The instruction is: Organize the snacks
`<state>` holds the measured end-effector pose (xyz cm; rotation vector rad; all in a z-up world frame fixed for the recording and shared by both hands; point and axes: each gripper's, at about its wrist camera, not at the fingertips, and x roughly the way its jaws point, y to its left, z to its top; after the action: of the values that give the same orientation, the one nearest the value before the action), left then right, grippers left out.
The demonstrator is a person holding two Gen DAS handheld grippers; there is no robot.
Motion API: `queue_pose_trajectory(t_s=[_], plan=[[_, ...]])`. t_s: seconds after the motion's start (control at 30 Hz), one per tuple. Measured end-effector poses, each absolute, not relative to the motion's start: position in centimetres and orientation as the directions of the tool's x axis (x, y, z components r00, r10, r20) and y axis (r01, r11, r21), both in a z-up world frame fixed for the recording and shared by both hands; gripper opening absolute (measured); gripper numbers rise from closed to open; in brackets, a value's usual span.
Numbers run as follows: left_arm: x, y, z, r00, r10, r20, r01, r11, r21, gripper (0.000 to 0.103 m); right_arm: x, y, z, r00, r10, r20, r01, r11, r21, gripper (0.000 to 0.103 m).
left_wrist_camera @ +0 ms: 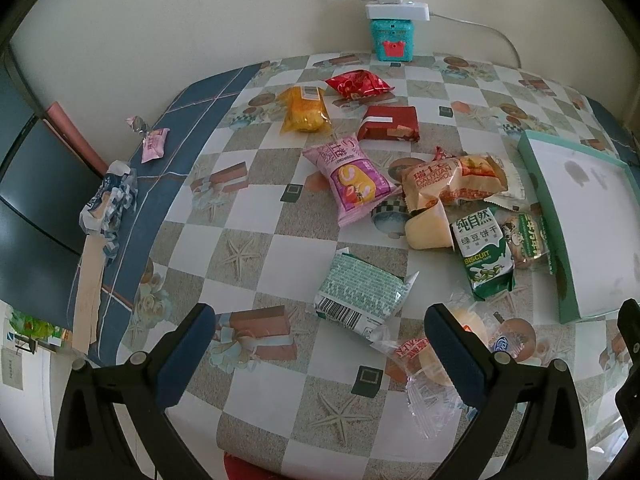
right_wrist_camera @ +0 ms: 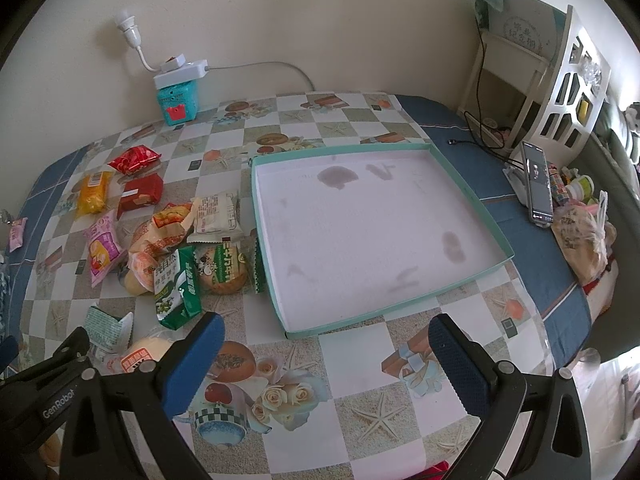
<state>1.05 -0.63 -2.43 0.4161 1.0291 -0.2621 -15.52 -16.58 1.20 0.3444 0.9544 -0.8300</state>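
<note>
While each claw (left_wrist_camera: 320,344) (right_wrist_camera: 326,354) gapes, the teal packet (left_wrist_camera: 360,294) lies barcode-end nearest

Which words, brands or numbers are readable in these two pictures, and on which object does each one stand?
"BISCUIT", under Chinese "纯自然 绿豆饼干": green biscuit packet.
"DALIYUAN SWISSROLL": orange roll packet.
"GenRobot": body of the left gripper, seen in the right wrist view.
Pink packet: Chinese characters, too distorted to read surely.
Teal patterned packet: a barcode, digits too small.
Red packets, yellow packet, phone screen: print blurred, unreadable.
</note>
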Motion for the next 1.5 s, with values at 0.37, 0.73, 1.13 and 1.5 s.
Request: queue_pose_trajectory(t_s=[0.37, 0.73, 1.13, 1.5], plan=[[1.03, -0.4, -2.68, 0.492, -0.017, -0.871, 0.399, 0.893, 0.208, 0.103, -15.52, -16.58, 1.16, 0.308, -0.47, -0.827, 0.755, 0.65, -0.088, 0.103], [1.12, -0.4, -2.65, 0.491, -0.018, -0.871, 0.4, 0.893, 0.208, 0.103, -15.52, -16.57, 1.16, 0.308, -0.469, -0.828, 0.755, 0.65, -0.087, 0.103], [1.17, -0.42, -2.61, 0.49, -0.018, -0.872, 0.401, 0.893, 0.207, 0.103, -15.48, -16.4, 1.0, 0.307, -0.47, -0.828, 0.755, 0.65, -0.089, 0.103], [1.6, 0.16, -3.14, 0.464, -0.026, -0.886, 0.39, 0.903, 0.178, 0.103, -15.17, -16.32, 0.78, 0.303, -0.459, -0.835, 0.746, 0.66, -0.093, 0.103]])
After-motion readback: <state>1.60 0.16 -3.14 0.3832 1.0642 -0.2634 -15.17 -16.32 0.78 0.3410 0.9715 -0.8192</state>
